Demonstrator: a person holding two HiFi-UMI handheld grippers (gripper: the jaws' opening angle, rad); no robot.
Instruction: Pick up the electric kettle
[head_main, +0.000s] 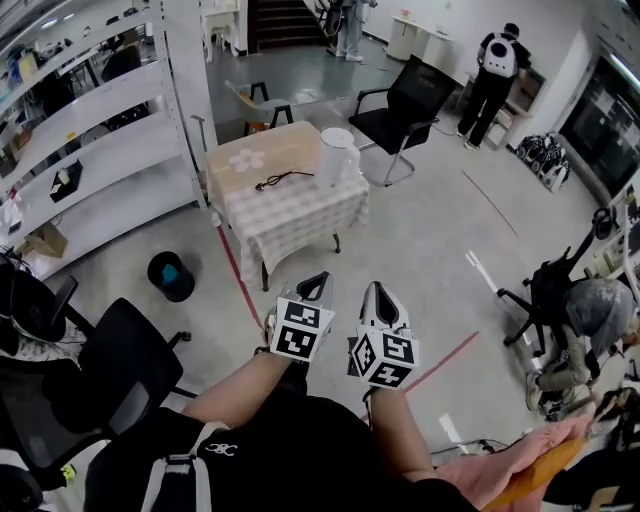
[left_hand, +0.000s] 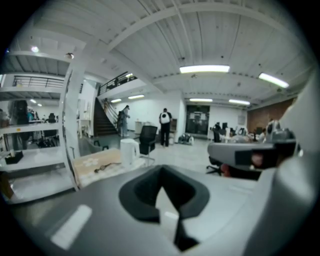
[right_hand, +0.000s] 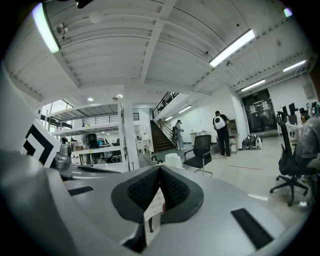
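Standing well short of the counter (head_main: 300, 215), I carry my left gripper (head_main: 319, 284) and right gripper (head_main: 376, 292) with jaws pressed together and empty, because the electric kettle (head_main: 336, 157) stands on that counter's far right corner, out of reach, I judge.

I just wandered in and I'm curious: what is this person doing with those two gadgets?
A person stands on the open floor holding a grey left gripper and right gripper, each bearing a black-and-white marker cube. Both are shut and empty. Ahead, out of reach, a white jug-shaped electric kettle stands upright on a small table with a checked cloth, beside a loose black cord. The kettle is not yet touched.
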